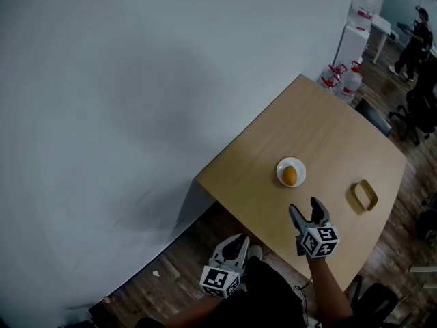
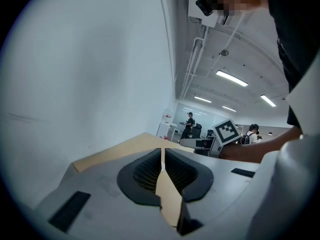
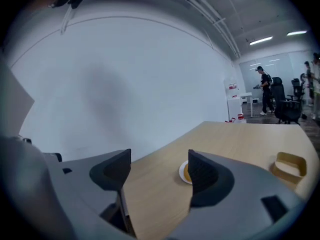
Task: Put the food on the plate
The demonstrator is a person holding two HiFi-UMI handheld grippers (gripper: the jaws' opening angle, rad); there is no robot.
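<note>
An orange-yellow piece of food (image 1: 290, 175) lies on a small white plate (image 1: 281, 167) in the middle of the wooden table (image 1: 328, 135). My right gripper (image 1: 308, 210) hovers over the table's near edge, just short of the plate, open with nothing between its fingers. In the right gripper view the plate (image 3: 182, 172) and food (image 3: 186, 173) peek out beside the right finger (image 3: 202, 176). My left gripper (image 1: 235, 246) is held low off the table's left corner, above the floor, jaws shut and empty (image 2: 163, 165).
A shallow yellow-rimmed tray (image 1: 365, 195) sits on the table right of the plate. Water bottles (image 1: 341, 78) stand beyond the far corner. A white wall fills the left. Office chairs and people are far off at the right.
</note>
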